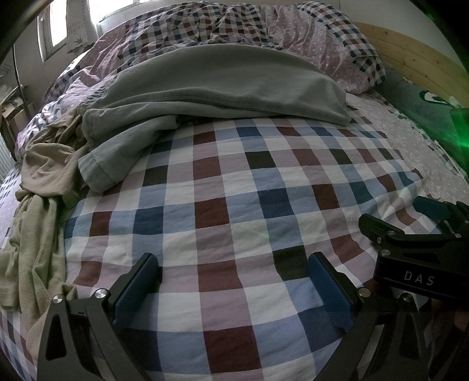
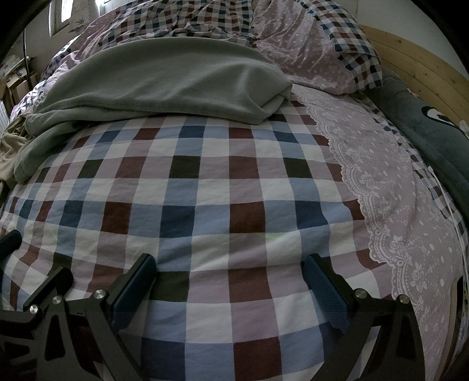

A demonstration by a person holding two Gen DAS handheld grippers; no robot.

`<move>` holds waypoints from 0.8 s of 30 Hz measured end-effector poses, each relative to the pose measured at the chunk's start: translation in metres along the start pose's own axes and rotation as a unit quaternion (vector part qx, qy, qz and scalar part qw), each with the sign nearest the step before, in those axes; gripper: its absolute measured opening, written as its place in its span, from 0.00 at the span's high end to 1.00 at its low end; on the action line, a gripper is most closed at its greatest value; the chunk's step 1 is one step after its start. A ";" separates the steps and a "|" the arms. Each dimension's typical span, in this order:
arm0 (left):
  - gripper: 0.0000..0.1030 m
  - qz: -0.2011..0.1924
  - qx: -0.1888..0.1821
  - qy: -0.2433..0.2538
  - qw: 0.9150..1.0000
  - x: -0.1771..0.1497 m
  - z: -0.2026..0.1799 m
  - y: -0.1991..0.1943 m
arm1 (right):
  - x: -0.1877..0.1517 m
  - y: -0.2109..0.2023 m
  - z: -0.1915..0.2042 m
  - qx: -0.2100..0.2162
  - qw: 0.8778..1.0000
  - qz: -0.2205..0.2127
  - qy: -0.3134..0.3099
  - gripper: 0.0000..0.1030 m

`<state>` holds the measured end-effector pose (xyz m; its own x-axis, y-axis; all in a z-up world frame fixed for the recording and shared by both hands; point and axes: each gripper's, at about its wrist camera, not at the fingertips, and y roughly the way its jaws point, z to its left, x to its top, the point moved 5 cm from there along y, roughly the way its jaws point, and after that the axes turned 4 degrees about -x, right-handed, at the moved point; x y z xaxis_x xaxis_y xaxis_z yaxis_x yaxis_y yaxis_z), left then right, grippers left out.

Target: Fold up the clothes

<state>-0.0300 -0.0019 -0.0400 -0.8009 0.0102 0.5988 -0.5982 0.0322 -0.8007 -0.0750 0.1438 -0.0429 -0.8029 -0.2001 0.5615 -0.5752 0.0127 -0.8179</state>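
A grey-green garment [image 1: 211, 85] lies folded across the far part of the checked bed, with a sleeve hanging toward the left; it also shows in the right wrist view [image 2: 164, 82]. A crumpled beige garment [image 1: 44, 181] lies at the bed's left side. My left gripper [image 1: 234, 263] is open and empty, low over the checked sheet [image 1: 222, 211], well short of the garments. My right gripper [image 2: 230, 266] is open and empty over the same sheet [image 2: 205, 190]. The right gripper shows in the left wrist view [image 1: 416, 217] at the right edge.
A rumpled checked and lilac duvet [image 1: 222, 26] is piled behind the garments. A wooden headboard [image 1: 416, 55] and a dark green cushion [image 1: 425, 114] are at the right. A lace-patterned lilac panel [image 2: 381, 175] covers the bed's right side. A window [image 1: 55, 35] is far left.
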 end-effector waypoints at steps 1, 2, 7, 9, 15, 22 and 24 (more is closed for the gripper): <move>0.00 0.000 0.000 0.000 1.000 0.000 0.000 0.000 | 0.000 0.000 0.000 0.001 1.000 0.000 0.000 0.00; 0.00 0.000 0.000 0.000 1.000 0.000 0.000 0.000 | 0.000 0.000 0.000 0.001 1.000 0.000 0.001 0.00; 0.00 0.000 0.000 0.000 1.000 0.000 0.000 0.001 | -0.001 0.002 0.001 0.001 1.000 0.000 0.001 0.00; 0.00 0.000 0.000 0.000 1.000 0.000 0.000 0.001 | -0.001 0.003 0.001 0.001 1.000 0.000 0.001 0.00; 0.00 0.000 0.000 0.000 1.000 0.001 0.000 0.002 | 0.001 0.001 0.000 0.001 1.000 0.000 0.001 0.00; 0.00 0.000 0.000 0.000 1.000 0.000 -0.001 0.001 | 0.000 0.001 -0.001 0.001 1.000 0.000 0.001 0.00; 0.00 0.000 0.001 0.000 1.000 0.000 -0.001 0.001 | 0.000 -0.001 0.000 0.001 1.000 0.000 0.001 0.00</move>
<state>-0.0306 -0.0013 -0.0411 -0.8008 0.0100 0.5988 -0.5983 0.0311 -0.8007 -0.0744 0.1435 -0.0425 -0.8035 -0.1985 0.5612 -0.5743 0.0104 -0.8186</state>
